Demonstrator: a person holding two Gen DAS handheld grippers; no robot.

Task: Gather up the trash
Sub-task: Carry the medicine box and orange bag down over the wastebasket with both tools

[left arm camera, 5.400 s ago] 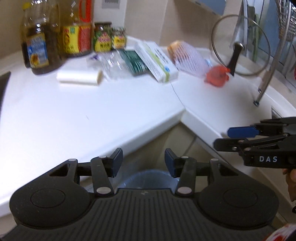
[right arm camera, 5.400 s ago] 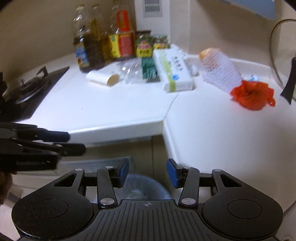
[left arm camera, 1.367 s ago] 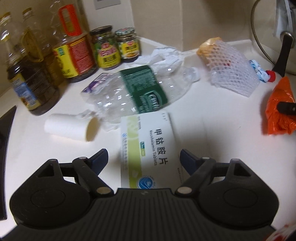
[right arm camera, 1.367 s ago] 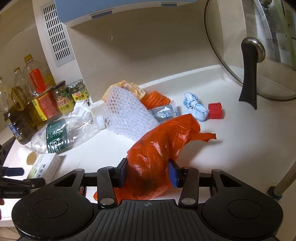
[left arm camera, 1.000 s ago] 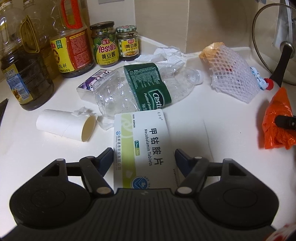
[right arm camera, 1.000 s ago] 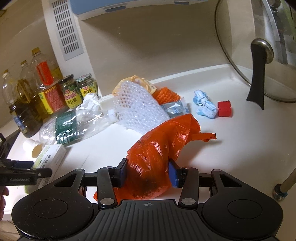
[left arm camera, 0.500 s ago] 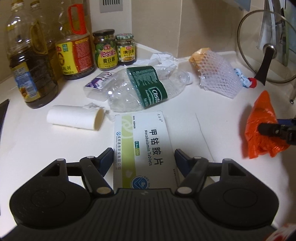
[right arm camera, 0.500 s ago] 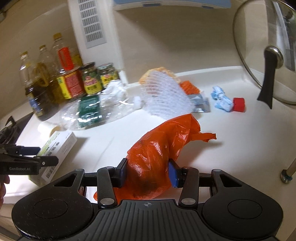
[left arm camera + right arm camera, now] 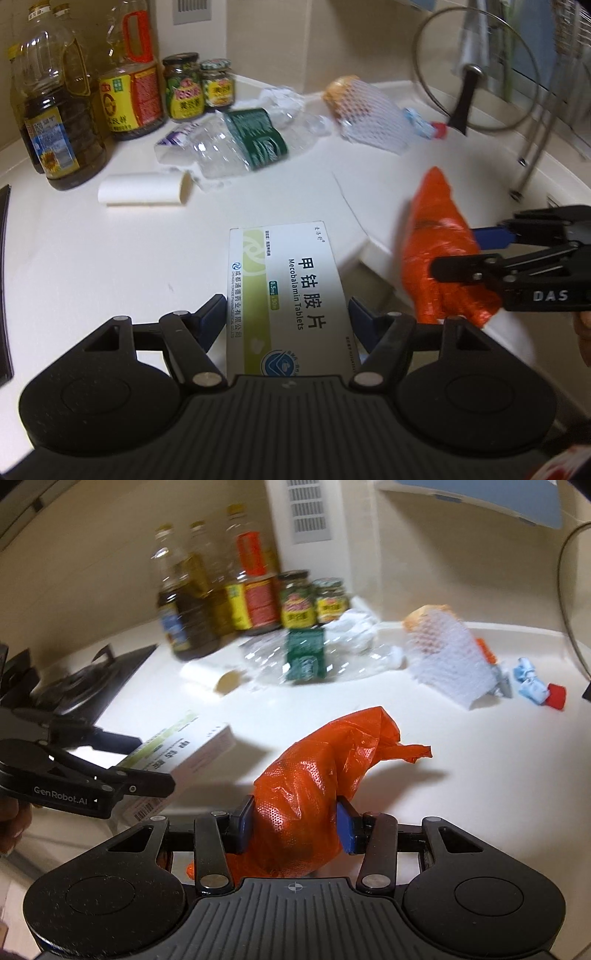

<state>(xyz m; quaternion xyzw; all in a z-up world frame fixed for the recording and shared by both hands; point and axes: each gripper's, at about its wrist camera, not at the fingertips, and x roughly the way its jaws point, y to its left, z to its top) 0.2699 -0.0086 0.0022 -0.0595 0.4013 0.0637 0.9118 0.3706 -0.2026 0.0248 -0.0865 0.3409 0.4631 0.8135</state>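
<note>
The flat white-and-green cardboard medicine box [image 9: 286, 295] sits between the blue pads of the left hand-held gripper [image 9: 287, 325], which is clamped on its two long sides; the box is held above the front edge of the white worktop [image 9: 92, 251]. At 3 o'clock from it in the left wrist view, the crumpled orange plastic bag [image 9: 314, 794] is pinched at its bulging lower end by the right hand-held gripper [image 9: 295, 829], its loose top sticking up toward 1 o'clock, also over the worktop's edge.

Farther back on the worktop lie a crushed clear plastic bottle with a green label [image 9: 243, 144] at 12 o'clock from the box, a white paper roll on its side [image 9: 144, 192] at 10 o'clock, a white foam net sleeve [image 9: 373, 118] at 1 o'clock, and beyond it a small red cap [image 9: 556, 696]. Oil bottles [image 9: 59, 122] and two sauce jars [image 9: 199, 90] stand along the wall at 11 o'clock. A glass pan lid [image 9: 476, 66] leans upright at 2 o'clock.
</note>
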